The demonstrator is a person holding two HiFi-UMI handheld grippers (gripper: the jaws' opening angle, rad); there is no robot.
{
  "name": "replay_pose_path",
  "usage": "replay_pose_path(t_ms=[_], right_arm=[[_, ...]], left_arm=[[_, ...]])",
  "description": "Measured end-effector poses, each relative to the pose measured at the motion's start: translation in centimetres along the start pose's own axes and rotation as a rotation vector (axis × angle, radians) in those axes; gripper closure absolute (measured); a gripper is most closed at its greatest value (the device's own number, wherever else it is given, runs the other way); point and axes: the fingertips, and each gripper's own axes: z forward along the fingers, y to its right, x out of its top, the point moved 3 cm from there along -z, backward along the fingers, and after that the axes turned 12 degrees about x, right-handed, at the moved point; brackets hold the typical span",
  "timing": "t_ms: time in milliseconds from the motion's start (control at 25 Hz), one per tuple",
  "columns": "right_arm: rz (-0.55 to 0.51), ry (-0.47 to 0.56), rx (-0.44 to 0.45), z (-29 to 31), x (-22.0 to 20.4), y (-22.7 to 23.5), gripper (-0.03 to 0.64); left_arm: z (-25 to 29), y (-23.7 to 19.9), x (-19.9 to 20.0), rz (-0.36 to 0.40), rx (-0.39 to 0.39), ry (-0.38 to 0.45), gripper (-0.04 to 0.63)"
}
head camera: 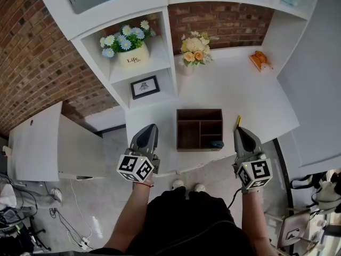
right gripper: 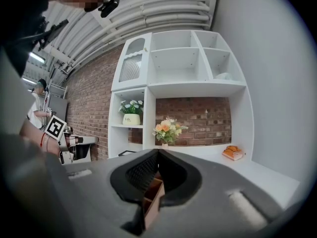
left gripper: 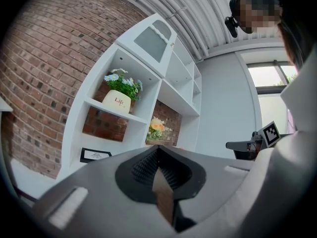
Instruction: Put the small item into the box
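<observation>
A brown wooden box (head camera: 199,128) with several compartments stands on the white table (head camera: 250,97). A small dark teal item (head camera: 216,143) lies in its front right compartment. A thin yellow stick (head camera: 238,121) lies on the table just right of the box. My left gripper (head camera: 149,128) hovers left of the box at the table's front edge, jaws shut and empty. My right gripper (head camera: 240,130) hovers right of the box, beside the stick, also shut with nothing in it. The box (right gripper: 152,197) shows below the closed jaws in the right gripper view, and the box (left gripper: 163,197) in the left gripper view too.
A white shelf unit at the back holds a pot of blue and white flowers (head camera: 126,44) and a framed picture (head camera: 145,87). A vase of orange flowers (head camera: 194,51) and an orange object (head camera: 260,61) stand on the tabletop. A lower white table (head camera: 34,143) stands at the left.
</observation>
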Motion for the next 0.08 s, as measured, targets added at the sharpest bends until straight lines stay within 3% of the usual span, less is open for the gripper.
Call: replay_pose_path(t_ms=[80], right_arm=[[0.001, -0.002, 0.000, -0.02, -0.04, 0.05, 0.614]], left_arm=[[0.09, 0.05, 0.01, -0.001, -0.002, 0.000, 0.592]])
